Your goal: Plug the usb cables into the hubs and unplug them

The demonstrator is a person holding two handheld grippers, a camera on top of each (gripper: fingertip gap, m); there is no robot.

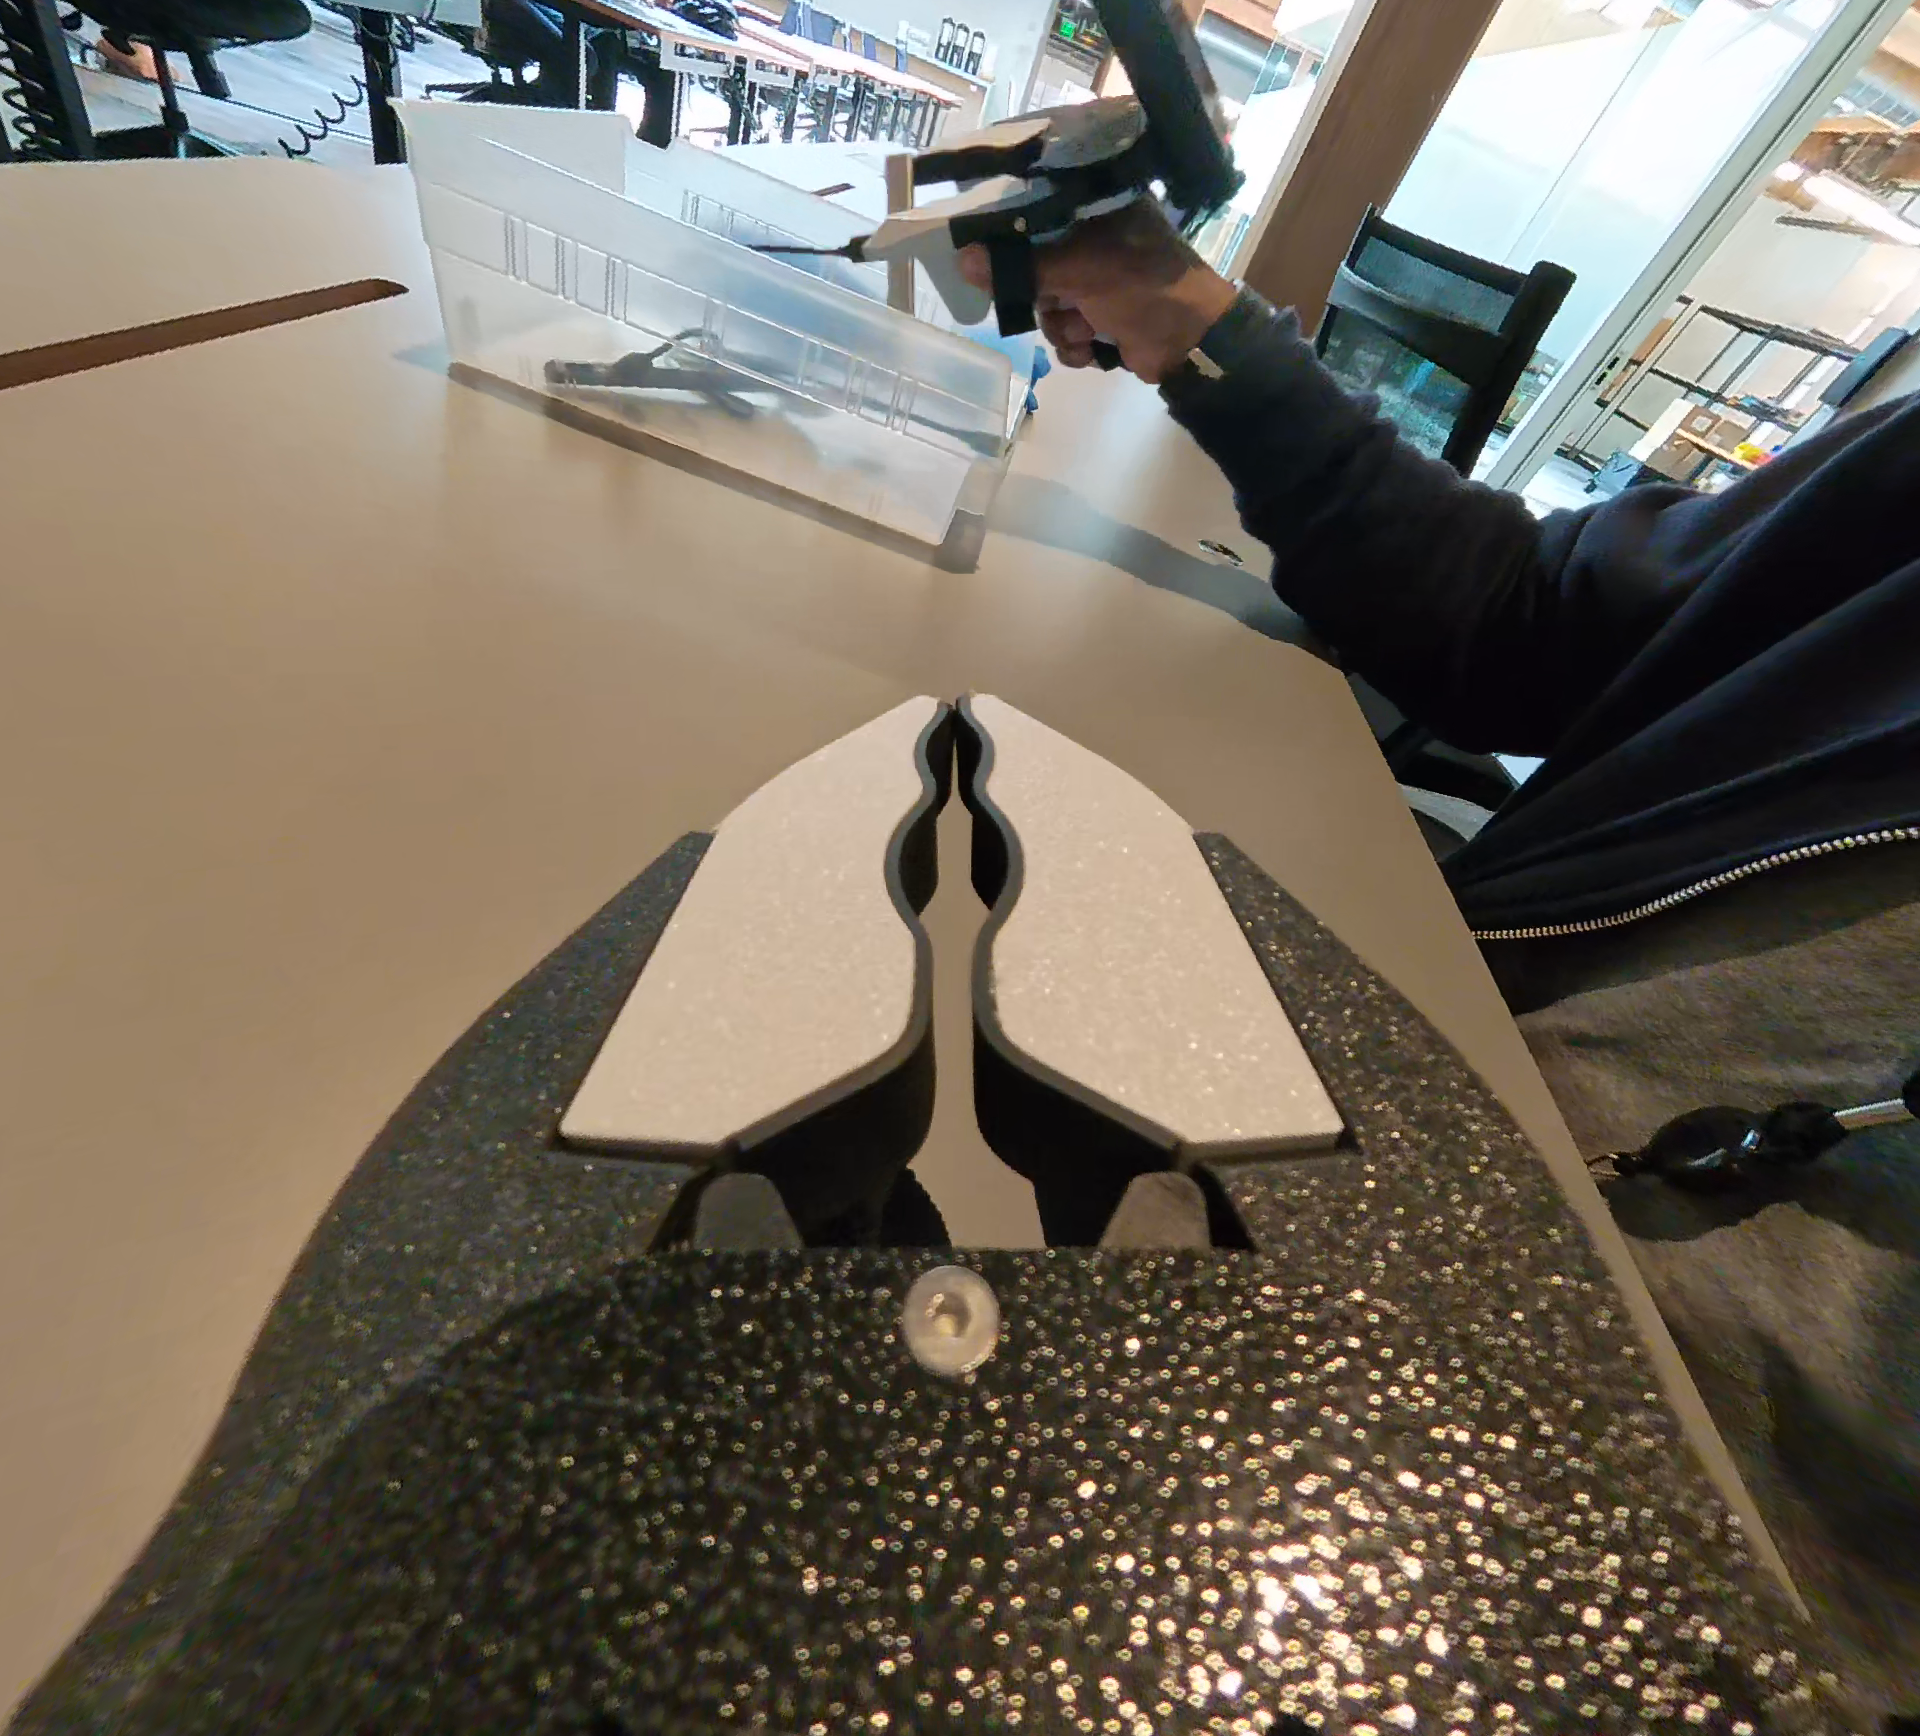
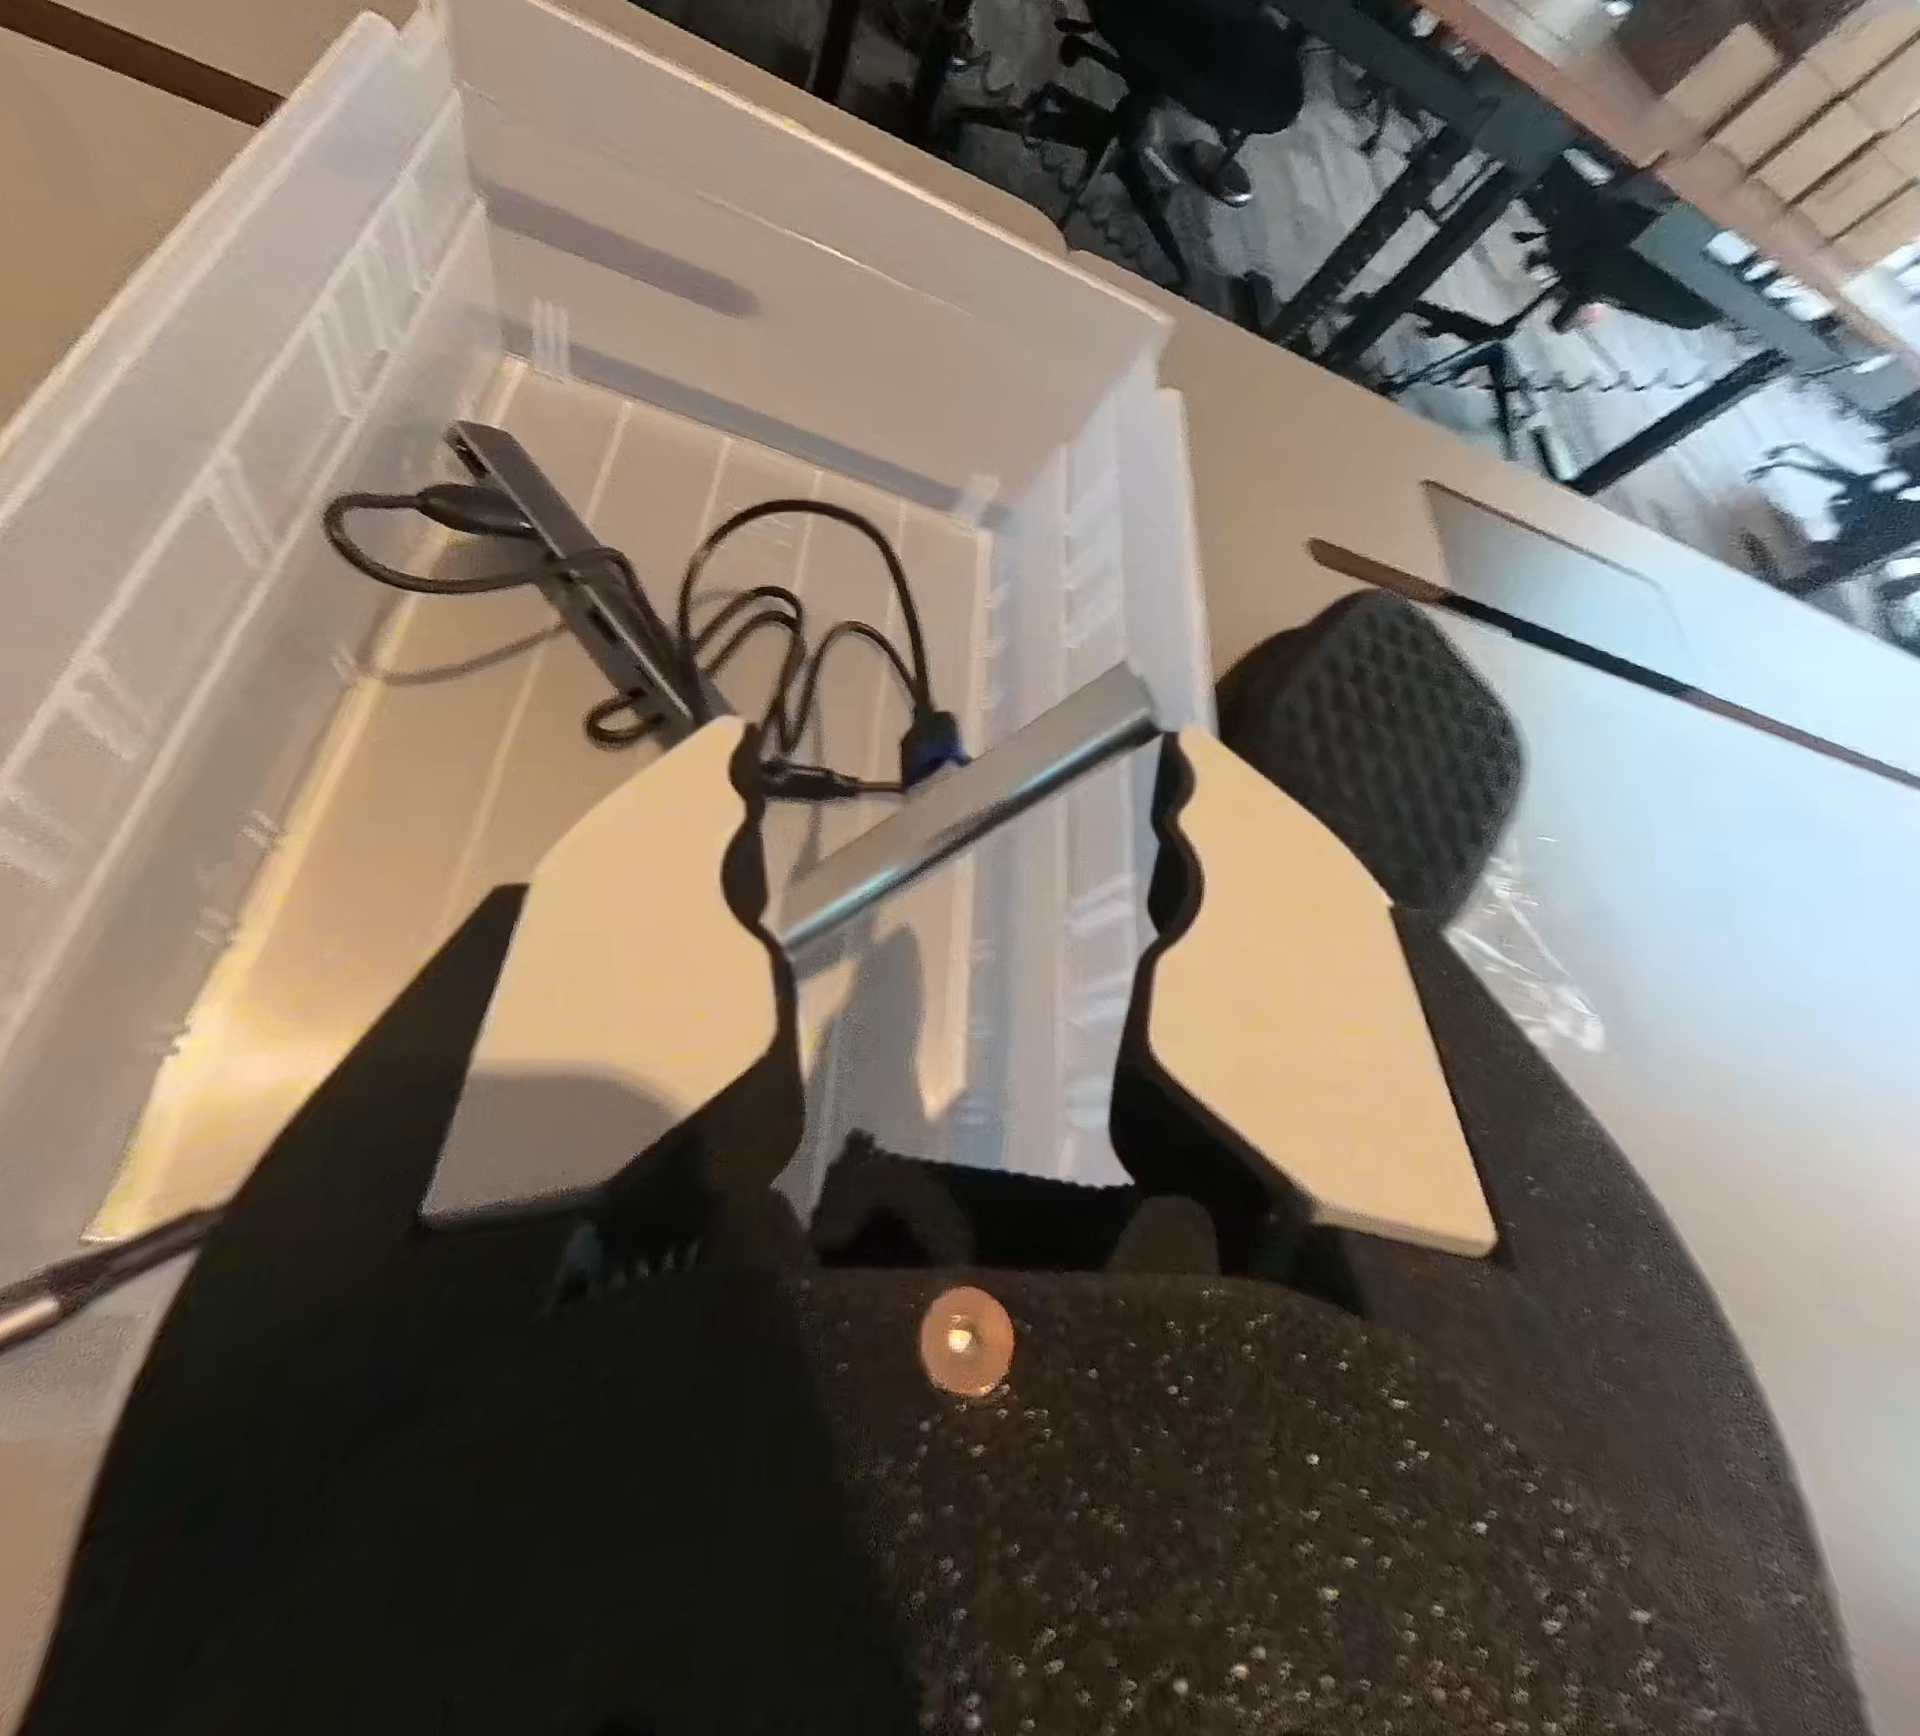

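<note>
My left gripper [image 1: 956, 707] is shut and empty, low over the beige table [image 1: 364, 751]. My right gripper [image 2: 961, 746] is open and hovers over a clear plastic bin [image 2: 208, 398]. A silver hub [image 2: 997, 803] lies slanted below and between its fingers, apart from them. A dark grey hub [image 2: 582, 543] with black cables [image 2: 790, 606] plugged into it lies on the bin floor, and a blue USB plug [image 2: 935, 751] sits by the silver hub. In the left wrist view the right gripper [image 1: 904, 211] is held above the bin [image 1: 727, 315].
A grey cable end [image 2: 62, 1302] lies on the table left of the bin's near corner. A black mesh object [image 2: 1371, 751] sits right of the bin. The operator's dark sleeve [image 1: 1455, 564] rests at the table edge. A black chair [image 1: 1444, 336] stands behind. About 45 cm separates my left fingertips from my right. Between my right fingertips and the black mesh object [image 2: 1371, 751] there is roughly 25 cm.
</note>
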